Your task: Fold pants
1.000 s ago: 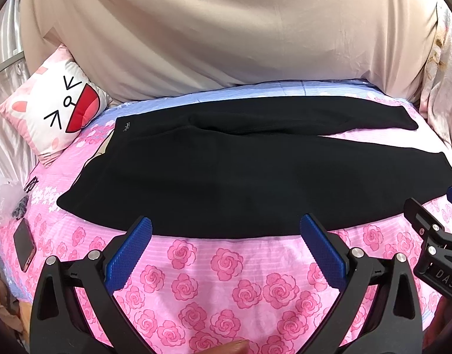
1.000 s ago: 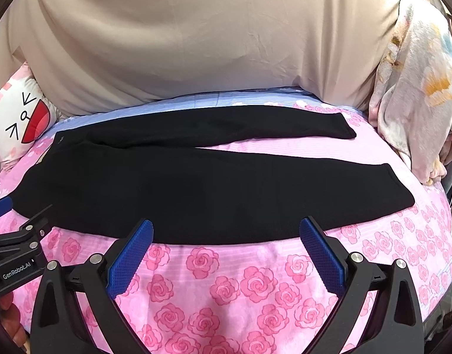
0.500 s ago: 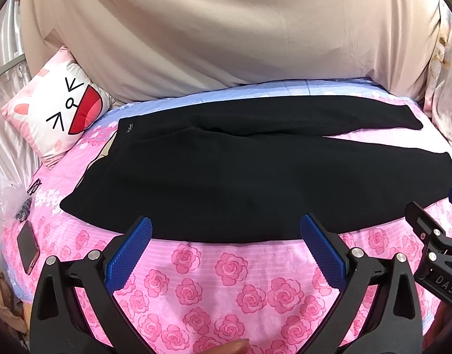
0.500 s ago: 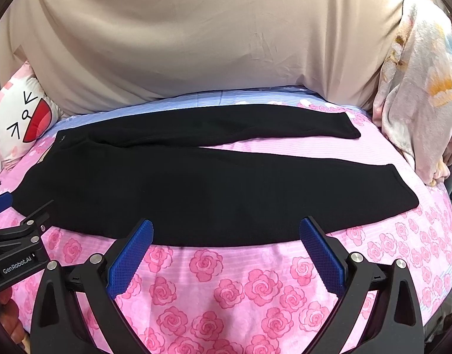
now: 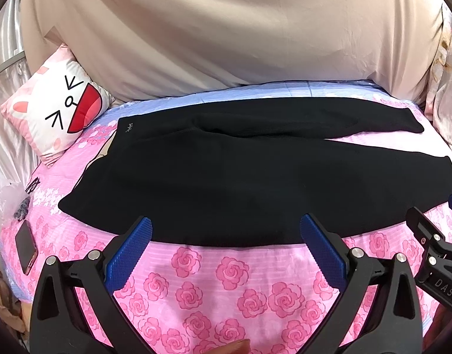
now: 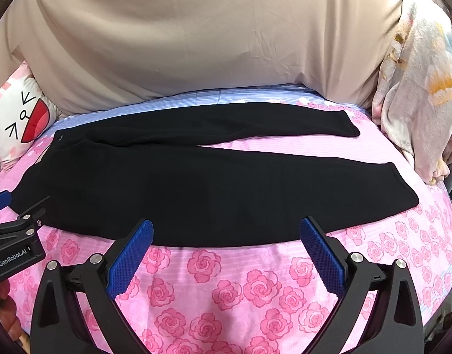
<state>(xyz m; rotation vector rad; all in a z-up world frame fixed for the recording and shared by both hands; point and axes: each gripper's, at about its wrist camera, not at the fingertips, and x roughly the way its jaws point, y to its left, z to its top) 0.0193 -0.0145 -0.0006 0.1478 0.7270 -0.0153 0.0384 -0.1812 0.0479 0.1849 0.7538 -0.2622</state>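
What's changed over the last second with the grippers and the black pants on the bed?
Both open grippers crept slightly toward the black pants: the left gripper and right gripper now have their fingertips over the near edge of the fabric. Nothing was grasped or released. The pants lie spread flat as before, legs apart, on the rose-print bedsheet; the cat pillow is unmoved.

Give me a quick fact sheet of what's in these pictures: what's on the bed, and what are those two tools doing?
garment: black pants, spread flat, legs apart, waistband toward the pillow
surface: bed with pink rose sheet
pillow: cartoon-face pillow, beside the waistband end
phone: phone on the bed's edge
left tool: left tool, open, holding nothing
right tool: right tool, open, holding nothing
folding: not yet begun
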